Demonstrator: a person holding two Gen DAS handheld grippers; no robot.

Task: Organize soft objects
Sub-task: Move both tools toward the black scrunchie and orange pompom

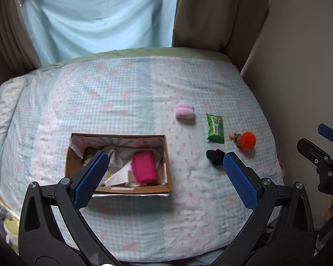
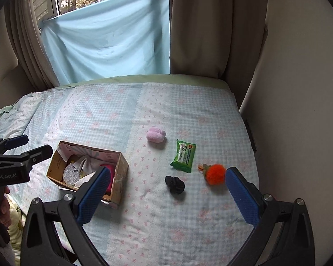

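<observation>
In left wrist view the left finger pad [image 1: 91, 178] covers the near-left part of the cardboard box [image 1: 169, 173], so contents there are hidden; only a yellow bit shows beside it, cannot tell what it is. The black soft item [image 1: 214, 154] is partly behind the right finger pad [image 1: 240, 180], shape unclear.

In right wrist view the pink pouch [image 2: 110, 169] is mostly hidden by box wall and the blue pad [image 2: 93, 197]. Text on the green tissue pack [image 2: 183, 158] is too small to read. The orange pompom [image 2: 215, 174] has a small attachment, too small to tell. The person's hand [image 2: 2, 208] is cut off by left edge. Both gripper bodies are cut off at bottom edge.
</observation>
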